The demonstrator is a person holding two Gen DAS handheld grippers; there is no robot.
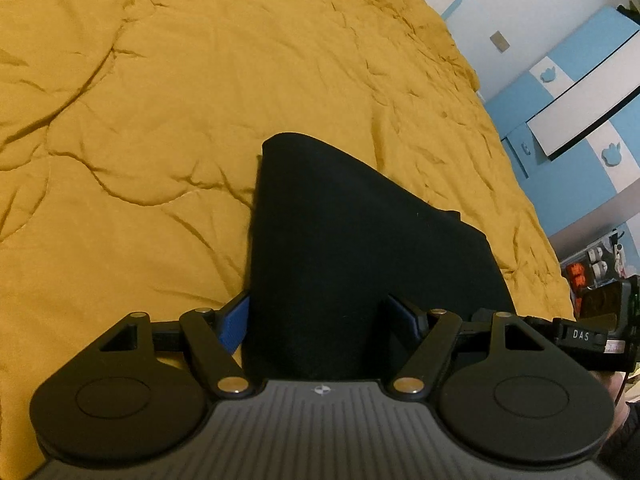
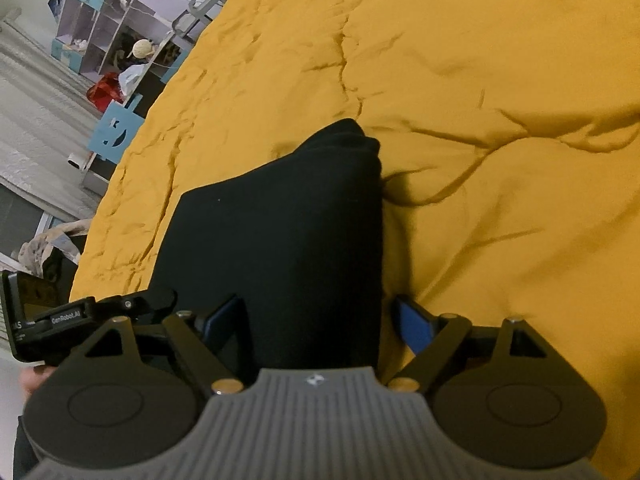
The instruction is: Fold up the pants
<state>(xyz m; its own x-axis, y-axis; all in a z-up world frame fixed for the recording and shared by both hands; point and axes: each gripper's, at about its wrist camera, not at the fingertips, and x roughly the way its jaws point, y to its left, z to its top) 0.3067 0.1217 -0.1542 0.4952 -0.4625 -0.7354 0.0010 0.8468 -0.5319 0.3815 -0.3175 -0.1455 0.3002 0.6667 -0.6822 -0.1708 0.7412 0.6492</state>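
Observation:
Black pants (image 1: 344,240) lie folded into a thick bundle on the yellow quilt (image 1: 160,120), narrowing to a rounded end farther away. My left gripper (image 1: 320,314) is open and straddles the near end. Its left blue pad (image 1: 234,324) is at the cloth's edge and its right pad (image 1: 404,316) rests over the cloth. In the right wrist view the same pants (image 2: 288,232) run between the wide-open fingers of my right gripper (image 2: 318,318). A strip of quilt shows between the cloth and the right blue pad (image 2: 414,330).
The quilt (image 2: 500,160) is wrinkled and spreads far on all sides. Blue and white cabinets (image 1: 560,112) stand past the bed's right edge. Shelves with clutter (image 2: 104,48) stand past its left edge. A hand (image 2: 32,380) holds the other unit's body (image 2: 60,320).

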